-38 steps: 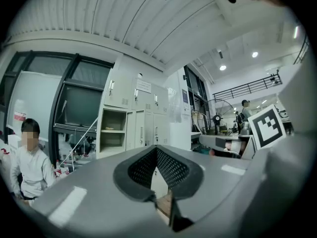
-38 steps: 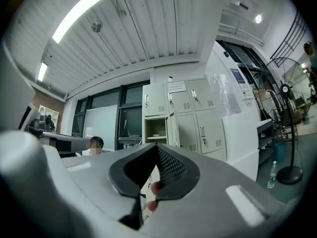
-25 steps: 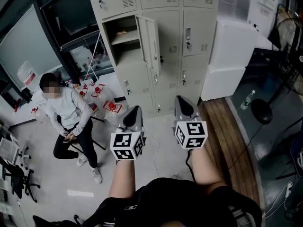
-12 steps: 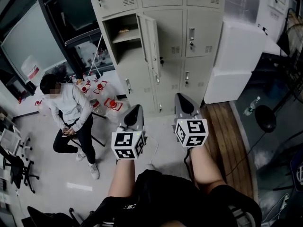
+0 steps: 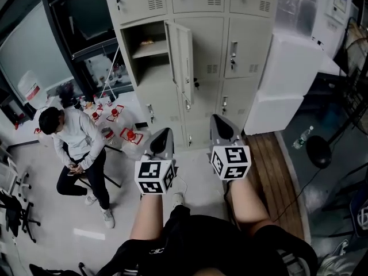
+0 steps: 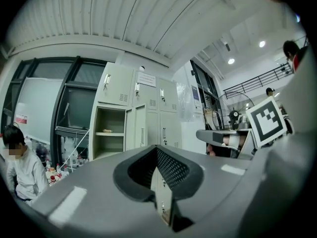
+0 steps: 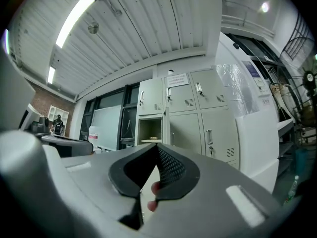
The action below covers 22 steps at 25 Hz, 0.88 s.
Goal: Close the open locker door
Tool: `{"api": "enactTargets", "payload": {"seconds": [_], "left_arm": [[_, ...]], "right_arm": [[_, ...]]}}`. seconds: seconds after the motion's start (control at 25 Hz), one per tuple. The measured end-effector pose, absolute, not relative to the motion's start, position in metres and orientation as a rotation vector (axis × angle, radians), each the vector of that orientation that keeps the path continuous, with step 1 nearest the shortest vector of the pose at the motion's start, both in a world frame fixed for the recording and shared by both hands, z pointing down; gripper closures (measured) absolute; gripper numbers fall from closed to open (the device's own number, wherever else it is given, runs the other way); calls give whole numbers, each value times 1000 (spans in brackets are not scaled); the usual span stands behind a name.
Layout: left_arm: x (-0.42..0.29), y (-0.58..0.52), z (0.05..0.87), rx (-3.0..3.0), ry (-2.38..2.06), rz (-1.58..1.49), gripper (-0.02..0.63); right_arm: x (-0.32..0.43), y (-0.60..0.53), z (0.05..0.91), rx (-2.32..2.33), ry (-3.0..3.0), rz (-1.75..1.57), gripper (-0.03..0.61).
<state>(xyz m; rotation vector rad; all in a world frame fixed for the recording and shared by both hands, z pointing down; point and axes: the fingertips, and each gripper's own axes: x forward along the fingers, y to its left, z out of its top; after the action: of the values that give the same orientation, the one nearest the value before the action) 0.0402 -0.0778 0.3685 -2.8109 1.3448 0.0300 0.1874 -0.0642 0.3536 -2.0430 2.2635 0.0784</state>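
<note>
So my left gripper [image 5: 163,133] and right gripper [image 5: 218,121], both shut and empty, point level at the locker [image 5: 244,39], well short of its door [image 5: 183,59], ready to push.

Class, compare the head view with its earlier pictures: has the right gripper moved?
Yes. The right gripper has advanced toward the lockers, whose base now lies nearer its tip.
</note>
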Motion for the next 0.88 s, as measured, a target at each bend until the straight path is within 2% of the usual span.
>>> {"api": "enactTargets", "payload": {"seconds": [0.88], "left_arm": [[62,-297,348,-2906,1121,9,612]], "right_arm": [[212,-253,326,-2200,2097,87,570]]}}
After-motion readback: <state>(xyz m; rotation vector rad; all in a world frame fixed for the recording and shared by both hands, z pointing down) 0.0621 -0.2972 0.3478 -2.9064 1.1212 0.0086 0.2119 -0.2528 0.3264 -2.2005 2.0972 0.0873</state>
